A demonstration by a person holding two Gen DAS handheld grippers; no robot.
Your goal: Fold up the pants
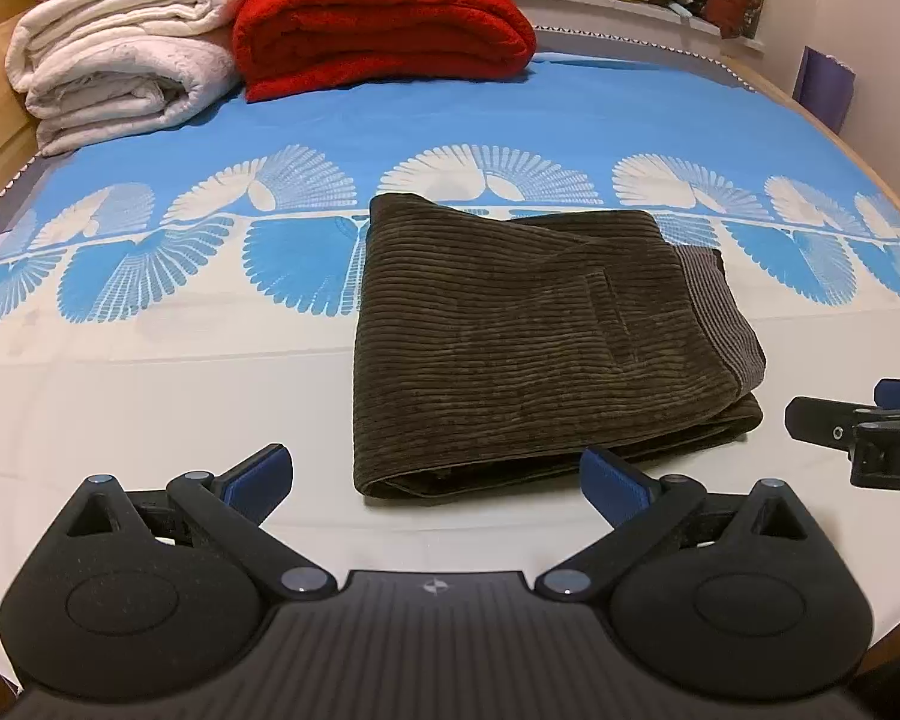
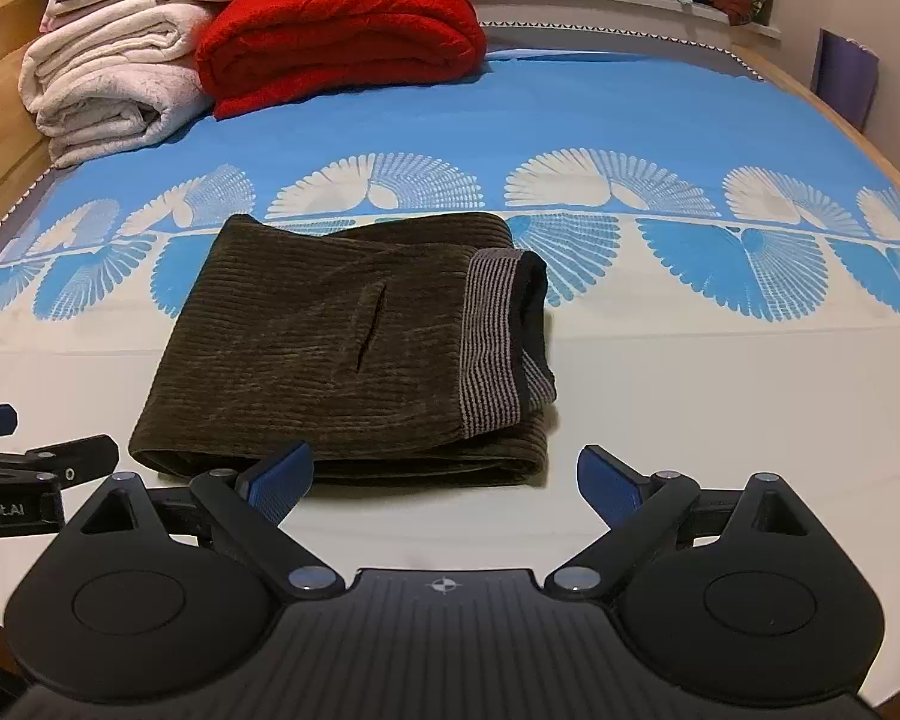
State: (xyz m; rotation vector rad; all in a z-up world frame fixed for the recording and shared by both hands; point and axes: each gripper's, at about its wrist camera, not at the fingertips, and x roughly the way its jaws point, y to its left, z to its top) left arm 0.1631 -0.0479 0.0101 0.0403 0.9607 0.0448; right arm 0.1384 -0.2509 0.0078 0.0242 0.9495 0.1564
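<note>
The dark olive corduroy pants, folded thick near the bed's front edge, look soft, grippy, best pinched at the layered near hem; left gripper and right gripper gape empty.

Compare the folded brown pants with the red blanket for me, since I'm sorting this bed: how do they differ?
The corduroy pants are dark brown and ribbed; the red blanket is bright and fluffy. The pants form a flat, thin stack on the bed near both grippers; the blanket is a thick roll at the far end, beside white blankets. Both are folded.
</note>
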